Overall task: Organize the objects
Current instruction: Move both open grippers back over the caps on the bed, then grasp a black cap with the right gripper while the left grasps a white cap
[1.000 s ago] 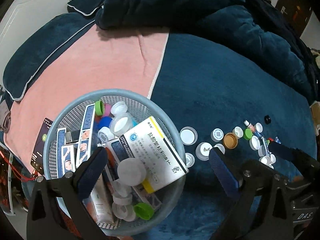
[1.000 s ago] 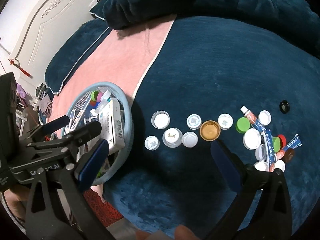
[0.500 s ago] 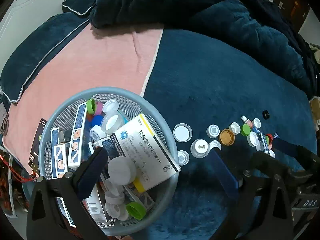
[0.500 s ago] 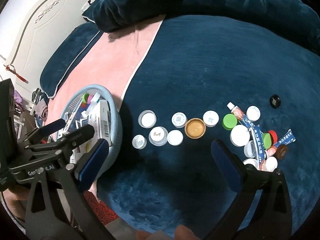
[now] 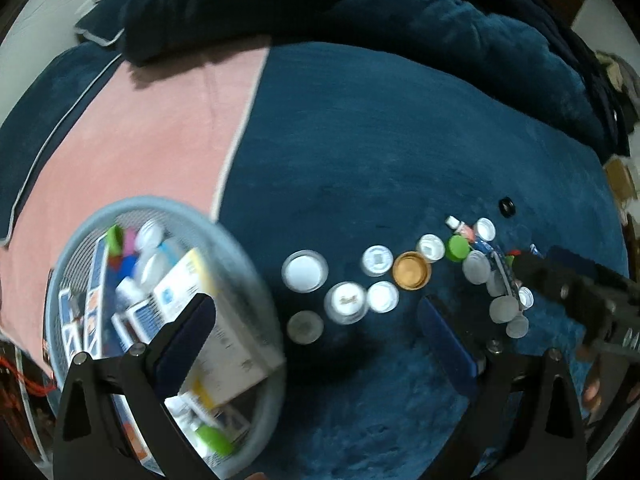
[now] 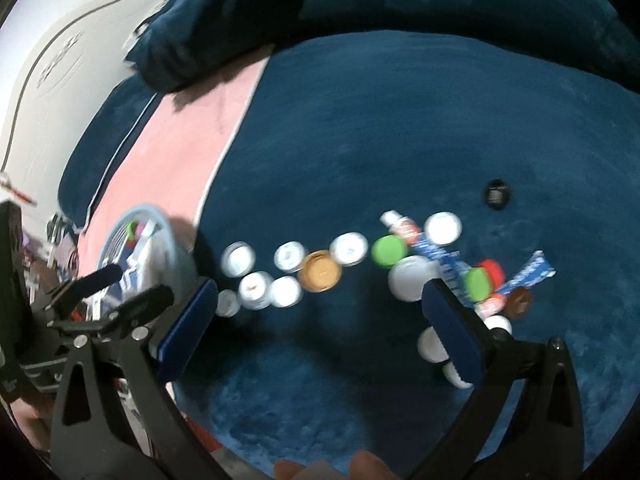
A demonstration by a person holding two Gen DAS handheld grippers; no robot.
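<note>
Swinging from the basket [image 5: 256, 280] at 9 o'clock toward the loose caps [image 5: 346, 302] near centre, left gripper [image 5: 316, 332] and right gripper [image 6: 320, 320] both gape wide, empty; another pickup looks next.

— How is the light?
— Dim and cool. Shadows pool on the blue blanket [image 5: 400, 152] beneath both grippers.
— Sharpness?
— The basket [image 5: 240, 248] smears badly in the left wrist view; the bottle caps [image 6: 320, 272] blur in the right wrist view.
— Edges?
— Strong fisheye bending, black corners, and a pale overexposed headboard [image 6: 60, 52].
</note>
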